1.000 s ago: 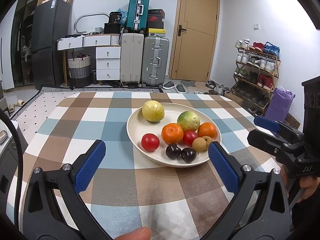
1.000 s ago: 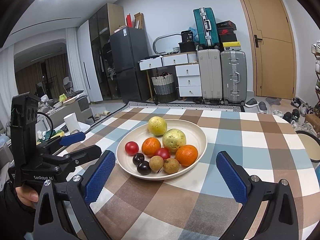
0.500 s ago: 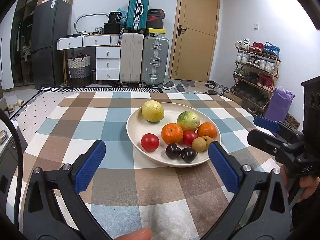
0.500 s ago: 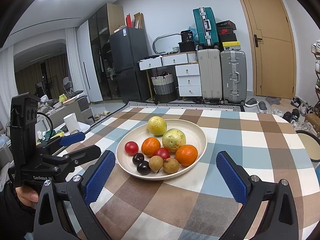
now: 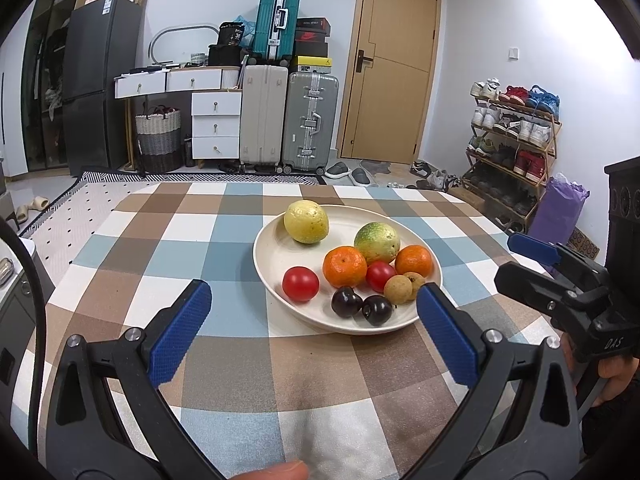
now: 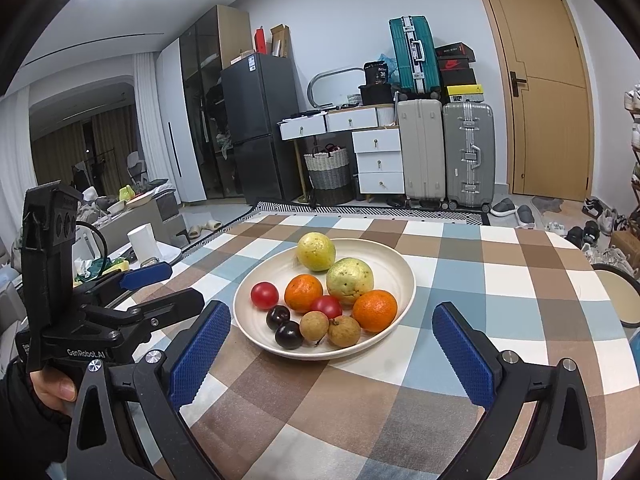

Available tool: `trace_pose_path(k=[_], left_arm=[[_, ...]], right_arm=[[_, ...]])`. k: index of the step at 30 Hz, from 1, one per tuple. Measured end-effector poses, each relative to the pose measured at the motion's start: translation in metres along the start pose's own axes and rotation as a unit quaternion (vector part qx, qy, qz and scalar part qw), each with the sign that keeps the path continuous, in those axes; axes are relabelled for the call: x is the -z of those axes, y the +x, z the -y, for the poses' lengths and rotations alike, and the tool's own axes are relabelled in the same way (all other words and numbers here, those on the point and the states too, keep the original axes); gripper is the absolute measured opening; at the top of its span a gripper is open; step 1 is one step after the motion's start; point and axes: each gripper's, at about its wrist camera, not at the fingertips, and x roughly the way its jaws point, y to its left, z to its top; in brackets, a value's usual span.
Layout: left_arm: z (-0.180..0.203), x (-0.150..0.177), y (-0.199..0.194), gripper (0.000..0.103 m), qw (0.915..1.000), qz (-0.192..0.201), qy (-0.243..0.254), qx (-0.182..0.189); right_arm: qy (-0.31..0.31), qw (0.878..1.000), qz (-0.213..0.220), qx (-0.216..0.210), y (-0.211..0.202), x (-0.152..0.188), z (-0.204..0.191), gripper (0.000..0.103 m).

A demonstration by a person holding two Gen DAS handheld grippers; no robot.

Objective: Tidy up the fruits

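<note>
1. Ten, counting the fruits [image 5: 345, 266] lying together on the white plate [image 5: 272, 258] in the middle of the tabletop [image 5: 160, 248]; seeing none on the cloth outside it.
2. Holding the left gripper [image 5: 311, 286] and right gripper [image 6: 331, 309] on the near side of the plate, jaws of both standing wide apart, gripping nothing.
3. Fitting either fruits gathered for good or fruits waiting for sorting; judging no further.
4. For any grasp: closing gently on one piece, avoiding its touching neighbours, expecting rolling.
5. Looking round and smooth: yellow fruit [image 5: 306, 221] at the back, green fruit [image 5: 377, 237] beside two oranges, then tomatoes [image 5: 300, 283], dark plums [image 5: 346, 301] and brown longans [image 5: 398, 289] crowding the front.
</note>
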Motion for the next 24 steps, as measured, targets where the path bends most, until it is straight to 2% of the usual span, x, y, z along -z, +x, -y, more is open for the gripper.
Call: trace_pose_path(k=[24], left_arm=[[-0.0045, 0.0022, 0.0027, 0.102, 1.0, -0.004, -0.007, -0.001]], right_arm=[[-0.003, 1.0, 0.0, 0.0, 0.0002, -0.0002, -0.0018, 0.103]])
